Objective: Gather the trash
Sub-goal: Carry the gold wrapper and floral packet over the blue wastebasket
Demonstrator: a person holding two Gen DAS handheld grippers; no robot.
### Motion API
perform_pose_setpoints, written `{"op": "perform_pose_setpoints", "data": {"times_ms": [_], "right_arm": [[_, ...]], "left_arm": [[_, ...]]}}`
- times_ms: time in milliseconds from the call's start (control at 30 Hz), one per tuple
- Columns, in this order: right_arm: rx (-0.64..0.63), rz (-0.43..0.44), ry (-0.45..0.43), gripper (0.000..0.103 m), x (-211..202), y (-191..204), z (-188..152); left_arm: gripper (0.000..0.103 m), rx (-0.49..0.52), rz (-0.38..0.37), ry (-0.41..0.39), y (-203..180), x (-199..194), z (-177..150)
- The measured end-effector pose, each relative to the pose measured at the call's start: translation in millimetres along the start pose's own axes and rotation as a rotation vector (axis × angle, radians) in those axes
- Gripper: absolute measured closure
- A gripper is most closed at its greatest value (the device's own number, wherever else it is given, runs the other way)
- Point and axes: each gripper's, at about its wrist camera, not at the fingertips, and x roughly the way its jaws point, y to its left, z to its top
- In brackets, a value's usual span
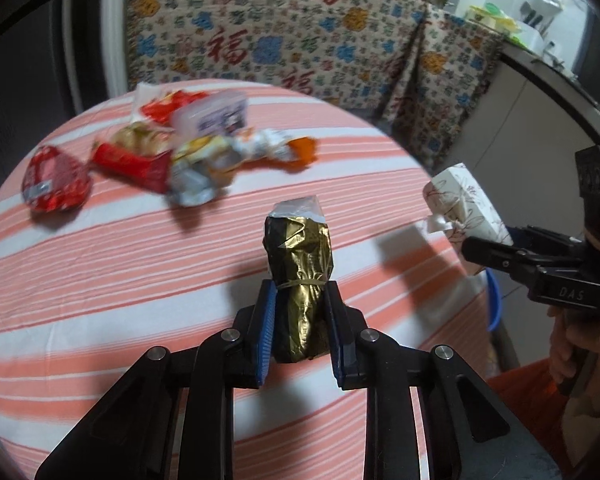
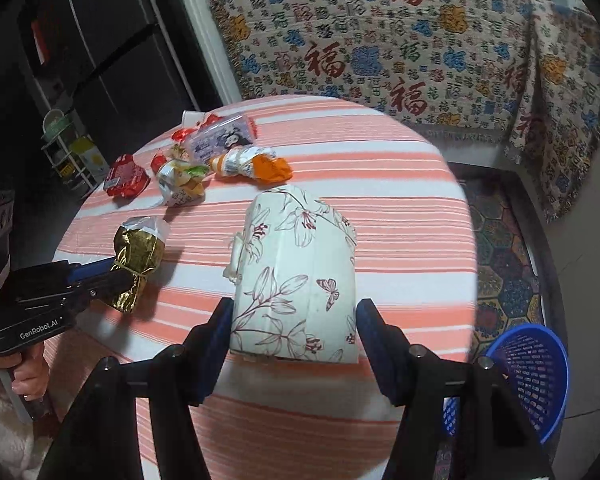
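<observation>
Jaws first: my left gripper (image 1: 300, 312) is clamped narrow on the gold packet (image 1: 300, 276), gripping its lower half below the rubber band, and the packet sits clear above the striped desk (image 1: 100, 280); my right gripper (image 2: 294, 332) has its jaws set wide against both sides of the floral box (image 2: 296, 276), which I also hold off the desk. More trash waits at the far side: a red packet (image 1: 56, 184), a silver wrapper (image 1: 196, 176) and an orange one (image 2: 270, 168), bunched close together. A blue basket (image 2: 528, 376) stands on the floor to the right, beside the desk. My worry is the box: it is broad and smooth, gripped only near its base, so a quick swing toward the basket could tip it out. The foil could also slide through the left jaws if it crumples
</observation>
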Motion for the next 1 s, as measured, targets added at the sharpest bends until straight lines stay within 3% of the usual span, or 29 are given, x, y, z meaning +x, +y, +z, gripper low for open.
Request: {"op": "perform_pose_setpoints", "data": {"times_ms": [233, 500, 733, 1000], "right_arm": [[0.088, -0.059, -0.054, 0.04, -48, -60, -12], [0.211, -0.22, -0.058, 0.04, -98, -159, -49], [0.317, -0.312, -0.019, 0.04, -104, -236, -94], [0.396, -0.33, 0.016, 0.04, -85, -292, -122]], "left_arm": [[0.08, 0.082, -0.116, 0.008, -83, 14, 21], [0.08, 0.18, -0.229, 0.049, -192, 56, 33], [0.08, 0.233, -0.284, 0.106, -275, 112, 30], [0.08, 0.258, -0.295, 0.165, -319, 163, 20]]}}
